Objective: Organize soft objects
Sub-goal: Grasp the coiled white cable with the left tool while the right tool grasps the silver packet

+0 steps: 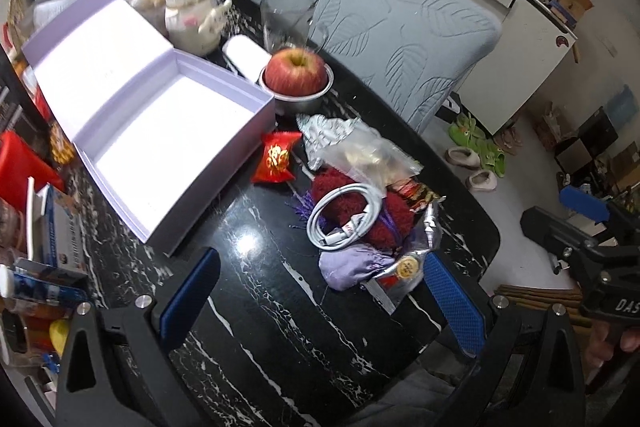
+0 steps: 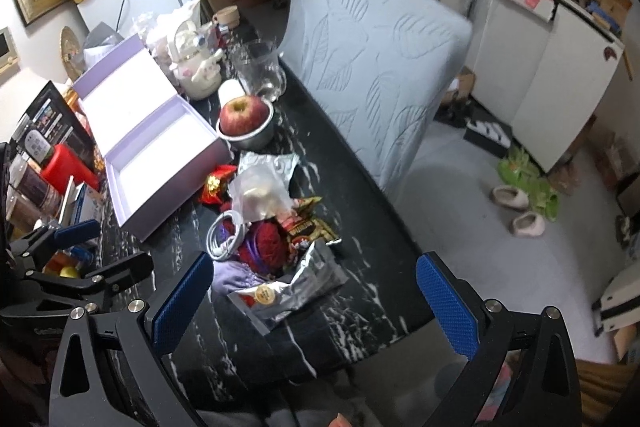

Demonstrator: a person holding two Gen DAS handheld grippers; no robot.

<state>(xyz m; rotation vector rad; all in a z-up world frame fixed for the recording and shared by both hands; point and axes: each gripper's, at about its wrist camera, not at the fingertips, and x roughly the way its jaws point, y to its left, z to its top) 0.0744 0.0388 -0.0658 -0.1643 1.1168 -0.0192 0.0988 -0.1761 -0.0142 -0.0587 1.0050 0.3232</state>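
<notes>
Black marble-veined table (image 1: 280,307) is flanked by a pale blue covered chair (image 1: 400,39); white cabinets (image 2: 560,75) and slippers (image 2: 516,207) are seen on grey floor (image 2: 460,195).

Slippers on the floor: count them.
4: two green slippers near the white cabinet, two beige slippers just in front of them. Others may be hidden behind the table.

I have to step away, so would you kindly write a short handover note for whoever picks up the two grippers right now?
Left gripper: open, holding nothing, above the black marble table.
Right gripper: open, holding nothing, above the table's near edge.
Open lilac cardboard box: nothing inside.
Pile beside it: coiled white cable on a fuzzy red item, a lilac cloth pouch, a silver foil packet, a clear plastic bag, a small red packet.
Done: nothing sorted yet.
Left: probably move the soft pieces into the box.
</notes>
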